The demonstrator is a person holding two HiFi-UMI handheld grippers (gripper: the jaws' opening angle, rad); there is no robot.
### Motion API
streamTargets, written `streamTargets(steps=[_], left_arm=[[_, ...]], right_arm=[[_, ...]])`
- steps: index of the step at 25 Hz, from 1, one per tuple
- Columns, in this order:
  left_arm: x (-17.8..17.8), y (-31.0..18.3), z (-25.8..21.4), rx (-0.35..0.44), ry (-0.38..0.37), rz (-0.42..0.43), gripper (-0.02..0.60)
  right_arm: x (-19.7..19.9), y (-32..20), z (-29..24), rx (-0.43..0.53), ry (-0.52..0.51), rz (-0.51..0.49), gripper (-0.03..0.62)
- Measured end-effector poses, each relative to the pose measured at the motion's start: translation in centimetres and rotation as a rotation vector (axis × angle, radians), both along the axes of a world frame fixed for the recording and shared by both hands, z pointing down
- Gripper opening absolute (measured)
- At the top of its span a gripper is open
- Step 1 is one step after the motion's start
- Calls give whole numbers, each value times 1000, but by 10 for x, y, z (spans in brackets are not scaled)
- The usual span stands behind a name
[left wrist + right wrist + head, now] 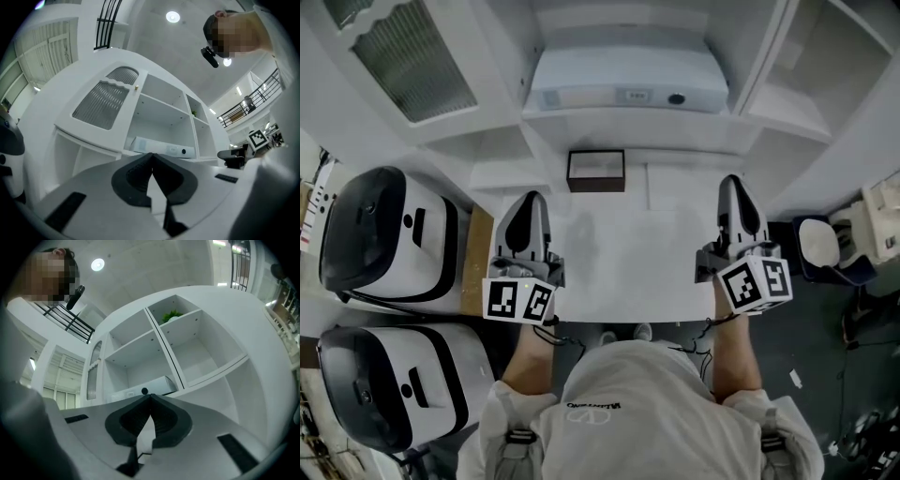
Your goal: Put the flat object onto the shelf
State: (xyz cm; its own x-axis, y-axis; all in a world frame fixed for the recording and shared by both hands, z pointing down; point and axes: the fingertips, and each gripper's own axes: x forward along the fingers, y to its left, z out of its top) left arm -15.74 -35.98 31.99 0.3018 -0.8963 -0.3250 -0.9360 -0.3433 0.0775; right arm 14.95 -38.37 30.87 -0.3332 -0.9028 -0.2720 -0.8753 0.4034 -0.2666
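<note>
R gripper (150, 397): jaws together, nothing between; faces shelf (206, 352). White box (157, 384) beyond tips; plant (170, 315) in upper compartment.

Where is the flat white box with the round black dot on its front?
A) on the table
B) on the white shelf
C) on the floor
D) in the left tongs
B: the flat white box lies inside the middle compartment of the white shelf, above the table.

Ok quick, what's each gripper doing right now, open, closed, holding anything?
Left gripper: shut, nothing between the jaws.
Right gripper: shut, nothing between the jaws.
</note>
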Motion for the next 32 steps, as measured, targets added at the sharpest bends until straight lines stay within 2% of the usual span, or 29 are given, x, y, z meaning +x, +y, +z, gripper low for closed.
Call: streamTargets(steps=[6,13,32], left_arm=[[-8,11,22,-50,7,-23,5],[-9,16,16,-35,23,-26,5],[-6,17,17,-59,65,-20,5]], right_arm=[[9,7,9,-16,10,6,11],[13,11,13,-28,8,7,11],[14,17,15,-43,1,4,9]])
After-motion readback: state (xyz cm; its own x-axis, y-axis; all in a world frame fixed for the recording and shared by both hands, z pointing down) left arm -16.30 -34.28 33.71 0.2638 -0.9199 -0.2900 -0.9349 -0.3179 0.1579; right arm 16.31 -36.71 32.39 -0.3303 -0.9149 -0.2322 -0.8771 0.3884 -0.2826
